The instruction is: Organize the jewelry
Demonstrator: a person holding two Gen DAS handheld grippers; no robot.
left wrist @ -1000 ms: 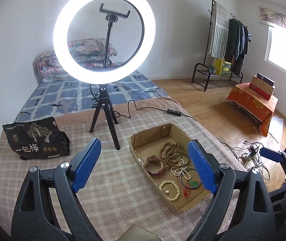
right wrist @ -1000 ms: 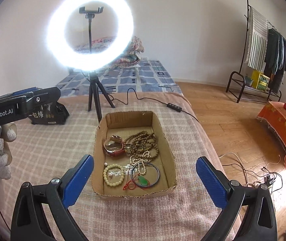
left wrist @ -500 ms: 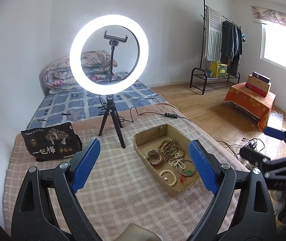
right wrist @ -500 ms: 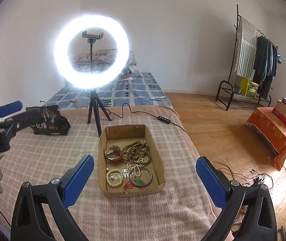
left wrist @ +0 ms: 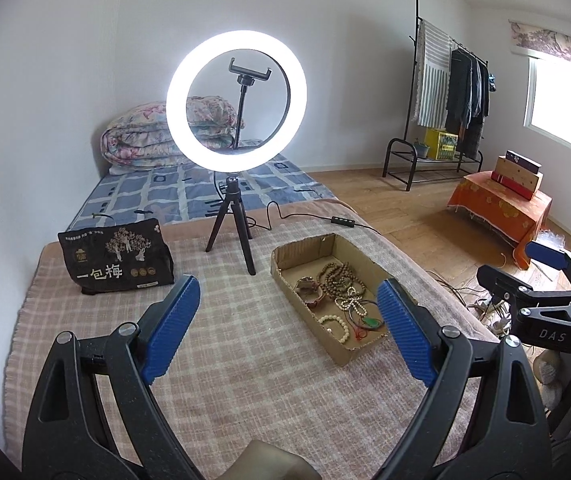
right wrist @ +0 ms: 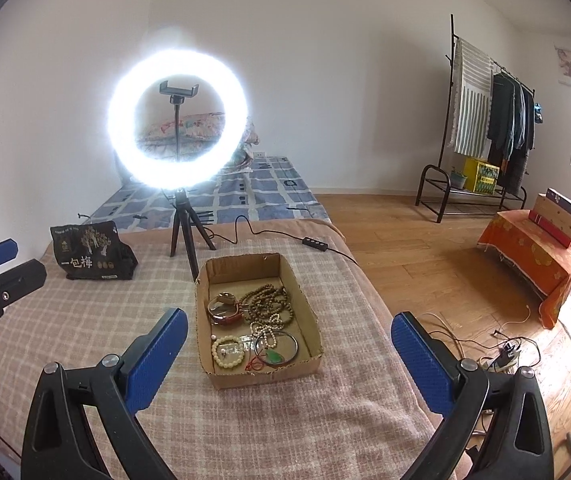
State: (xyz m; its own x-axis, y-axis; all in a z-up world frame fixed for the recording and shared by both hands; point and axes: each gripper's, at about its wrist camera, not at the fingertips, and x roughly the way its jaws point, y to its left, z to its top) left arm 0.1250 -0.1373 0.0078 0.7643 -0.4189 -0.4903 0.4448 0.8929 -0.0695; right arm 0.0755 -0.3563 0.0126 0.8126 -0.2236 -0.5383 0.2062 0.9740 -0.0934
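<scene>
A shallow cardboard box point(right wrist: 309, 316) lies on the checked blanket and holds several pieces of jewelry: brown bead strands point(right wrist: 267, 300), a watch with a brown strap point(right wrist: 223, 310), a cream bead bracelet point(right wrist: 227, 352), a metal bangle point(right wrist: 277, 346) and a green pendant point(right wrist: 274, 357). The box also shows in the left wrist view point(left wrist: 285, 260). My left gripper point(left wrist: 287, 322) is open and empty, held back from the box and to its left. My right gripper point(right wrist: 287, 354) is open and empty, above the box's near end.
A lit ring light on a black tripod point(left wrist: 233, 232) stands behind the box, its cable point(right wrist: 285, 236) running right. A black snack bag point(left wrist: 115, 258) lies at the back left. The bed's right edge drops to a wooden floor with cables point(right wrist: 501, 350).
Both grippers have pulled back and up from the box, which looks smaller and farther now. Both stay open and empty.
</scene>
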